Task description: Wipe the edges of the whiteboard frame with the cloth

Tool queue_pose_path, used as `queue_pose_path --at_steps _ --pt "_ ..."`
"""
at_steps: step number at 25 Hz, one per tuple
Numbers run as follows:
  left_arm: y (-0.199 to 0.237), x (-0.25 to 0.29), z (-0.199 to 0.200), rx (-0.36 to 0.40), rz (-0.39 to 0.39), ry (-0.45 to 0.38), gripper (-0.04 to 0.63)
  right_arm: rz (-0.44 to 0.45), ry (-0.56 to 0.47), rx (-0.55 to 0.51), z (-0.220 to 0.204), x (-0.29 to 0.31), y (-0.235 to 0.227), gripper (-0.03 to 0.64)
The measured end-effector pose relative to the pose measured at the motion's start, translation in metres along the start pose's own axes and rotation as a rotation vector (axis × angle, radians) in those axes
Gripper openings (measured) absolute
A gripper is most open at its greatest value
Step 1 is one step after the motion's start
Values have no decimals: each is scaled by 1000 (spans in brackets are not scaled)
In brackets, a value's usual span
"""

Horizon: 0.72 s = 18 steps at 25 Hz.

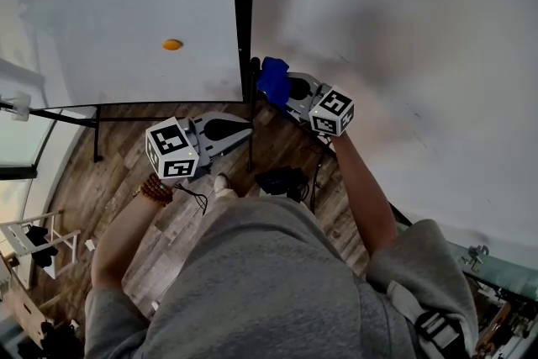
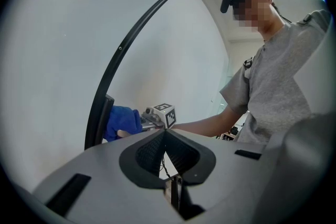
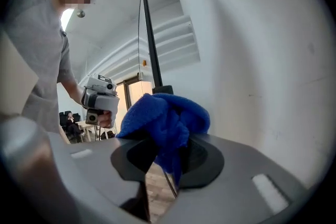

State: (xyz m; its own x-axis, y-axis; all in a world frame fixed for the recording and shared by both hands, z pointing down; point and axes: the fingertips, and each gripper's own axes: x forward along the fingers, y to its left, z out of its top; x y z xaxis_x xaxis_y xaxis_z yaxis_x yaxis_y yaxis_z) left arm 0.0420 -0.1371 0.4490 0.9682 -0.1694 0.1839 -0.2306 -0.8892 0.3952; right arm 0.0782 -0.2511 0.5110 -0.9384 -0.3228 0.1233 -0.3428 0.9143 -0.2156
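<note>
The whiteboard fills the upper left of the head view, its black frame edge running down its right side. My right gripper is shut on a bunched blue cloth, which sits against the frame's lower right corner. In the right gripper view the cloth bulges out of the jaws beside the frame bar. Just below the board's bottom edge, my left gripper is shut and holds nothing. From the left gripper view I see the cloth against the curved frame.
An orange magnet sticks to the board. A white wall stands right of the frame. Below are the board's black stand bar, a dark object with cables on the wooden floor, and a white rack at left.
</note>
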Motion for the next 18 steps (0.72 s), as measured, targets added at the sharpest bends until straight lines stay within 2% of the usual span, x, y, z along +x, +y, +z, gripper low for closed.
queue_pose_path --at_steps 6,12,18 --pt "3 -2 -2 -10 4 2 8 -44 11 15 -18 2 5 86" --pt "4 -4 -7 -21 2 3 8 -57 174 -92 -47 16 14 81" --pt "5 -7 -12 -25 -2 2 8 -135 259 -76 -56 22 12 81"
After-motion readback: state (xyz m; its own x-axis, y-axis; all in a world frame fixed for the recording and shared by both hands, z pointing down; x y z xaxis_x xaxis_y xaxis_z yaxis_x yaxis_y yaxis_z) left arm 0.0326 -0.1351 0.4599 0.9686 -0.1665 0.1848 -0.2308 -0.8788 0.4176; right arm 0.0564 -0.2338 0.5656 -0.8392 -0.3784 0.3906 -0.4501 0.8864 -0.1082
